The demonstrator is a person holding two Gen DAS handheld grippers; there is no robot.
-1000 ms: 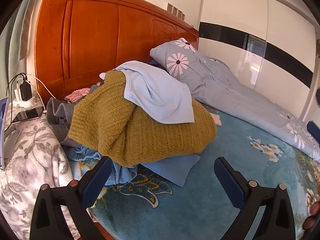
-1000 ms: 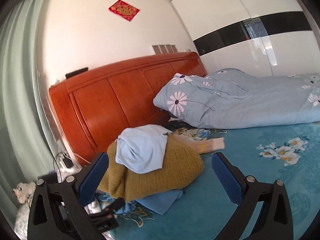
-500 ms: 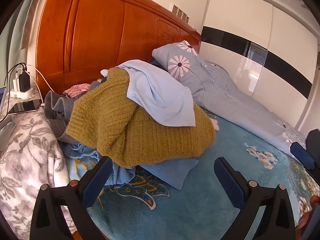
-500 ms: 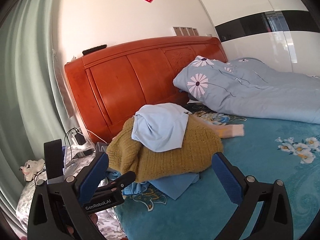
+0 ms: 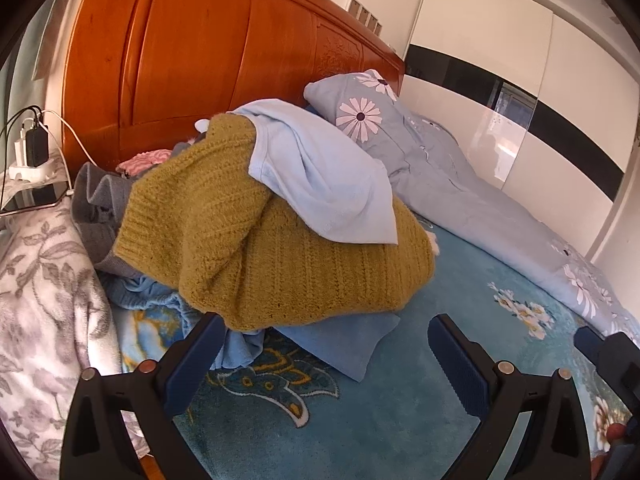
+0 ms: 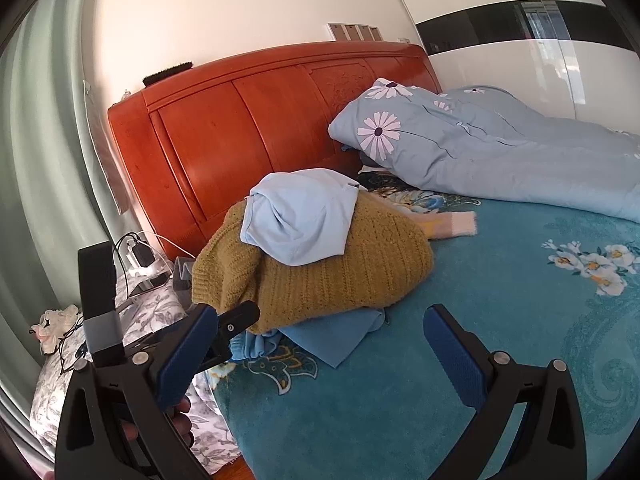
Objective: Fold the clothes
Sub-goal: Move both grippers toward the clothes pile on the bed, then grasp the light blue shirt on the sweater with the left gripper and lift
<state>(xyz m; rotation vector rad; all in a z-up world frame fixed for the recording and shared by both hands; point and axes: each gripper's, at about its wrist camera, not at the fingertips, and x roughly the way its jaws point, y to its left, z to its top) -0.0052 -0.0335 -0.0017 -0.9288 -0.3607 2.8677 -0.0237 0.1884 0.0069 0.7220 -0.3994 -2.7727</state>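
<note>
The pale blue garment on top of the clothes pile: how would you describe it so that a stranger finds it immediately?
Start at the orange wooden headboard; a heap of clothes lies on the bed in front of it. The heap's bulk is a mustard knitted sweater, and the pale blue garment is draped over its top. It is smooth and lighter in colour than the darker blue cloth under the heap.

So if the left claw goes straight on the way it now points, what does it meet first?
Probably the mustard-yellow knitted sweater at the front of the clothes pile. The open left claw points at its lower edge, though depth is unclear; it may brush the blue cloth underneath first.
</note>
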